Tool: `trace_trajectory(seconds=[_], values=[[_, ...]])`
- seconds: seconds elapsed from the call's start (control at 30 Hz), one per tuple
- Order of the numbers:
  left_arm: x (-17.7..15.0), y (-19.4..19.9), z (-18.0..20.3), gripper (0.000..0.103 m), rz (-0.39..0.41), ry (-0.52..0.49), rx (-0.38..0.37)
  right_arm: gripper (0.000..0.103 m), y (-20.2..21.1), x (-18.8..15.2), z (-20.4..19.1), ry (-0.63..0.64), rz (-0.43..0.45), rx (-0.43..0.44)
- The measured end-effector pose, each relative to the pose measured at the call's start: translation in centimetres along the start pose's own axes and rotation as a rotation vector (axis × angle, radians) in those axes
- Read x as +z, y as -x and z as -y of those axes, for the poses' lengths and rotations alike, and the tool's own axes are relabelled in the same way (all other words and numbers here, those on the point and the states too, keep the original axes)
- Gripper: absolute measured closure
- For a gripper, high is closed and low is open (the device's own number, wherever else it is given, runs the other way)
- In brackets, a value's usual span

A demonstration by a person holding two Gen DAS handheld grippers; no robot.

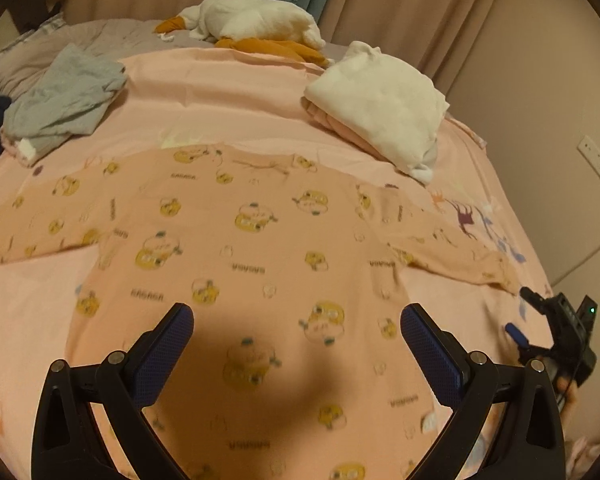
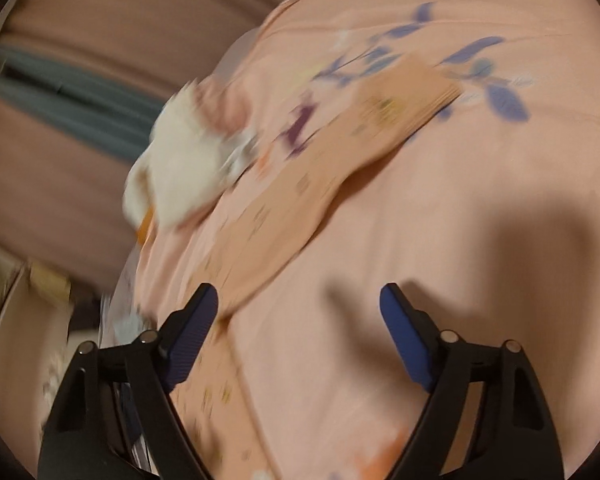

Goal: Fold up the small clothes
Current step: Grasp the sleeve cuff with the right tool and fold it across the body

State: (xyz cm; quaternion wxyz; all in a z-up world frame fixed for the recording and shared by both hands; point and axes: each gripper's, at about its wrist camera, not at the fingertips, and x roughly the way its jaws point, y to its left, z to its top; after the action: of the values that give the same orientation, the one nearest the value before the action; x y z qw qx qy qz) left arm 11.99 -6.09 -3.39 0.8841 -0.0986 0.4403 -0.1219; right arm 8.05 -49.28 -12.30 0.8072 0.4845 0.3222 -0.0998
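- We work over a bed spread with a pink sheet (image 1: 227,92), beige curtains (image 1: 400,8) hanging behind it.
- A peach long-sleeved top (image 1: 235,248) with yellow cartoon prints lies flat across the sheet, both sleeves spread sideways.
- Our left gripper (image 1: 295,344) hovers above the top's lower body, jaws wide apart with nothing between them.
- Our right gripper (image 2: 300,320) shows in a blurred view beside the top's right sleeve (image 2: 340,152); its jaws stand open and empty.
- A folded white garment (image 1: 384,108) sits at the far right, a grey garment (image 1: 63,96) at the far left, and a white-and-orange heap (image 1: 251,24) behind them.
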Motion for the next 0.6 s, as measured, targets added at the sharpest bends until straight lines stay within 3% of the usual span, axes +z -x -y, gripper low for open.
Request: trace_trajectory(seconds=[0.3, 0.4, 0.47, 0.6], values=[[2.2, -3.2, 0.1, 0.001, -0.016, -0.005, 0.023, 0.044, -3.4, 7.2, 3.4, -0.215, 0.113, 0.064], [2.6, -3.9, 0.0, 0.001, -0.023, -0.003, 0.041, 0.063, -3.8, 9.0, 4.3, -0.266, 0.146, 0.055], [2.8, -4.2, -0.2, 0.001, -0.026, 0.003, 0.047, 0.089, -3.7, 9.4, 5.0, -0.276, 0.156, 0.026], [3.2, -4.6, -1.0, 0.001, -0.02, 0.014, 0.076, 0.095, -2.9, 10.1, 4.9, -0.223, 0.196, -0.052]])
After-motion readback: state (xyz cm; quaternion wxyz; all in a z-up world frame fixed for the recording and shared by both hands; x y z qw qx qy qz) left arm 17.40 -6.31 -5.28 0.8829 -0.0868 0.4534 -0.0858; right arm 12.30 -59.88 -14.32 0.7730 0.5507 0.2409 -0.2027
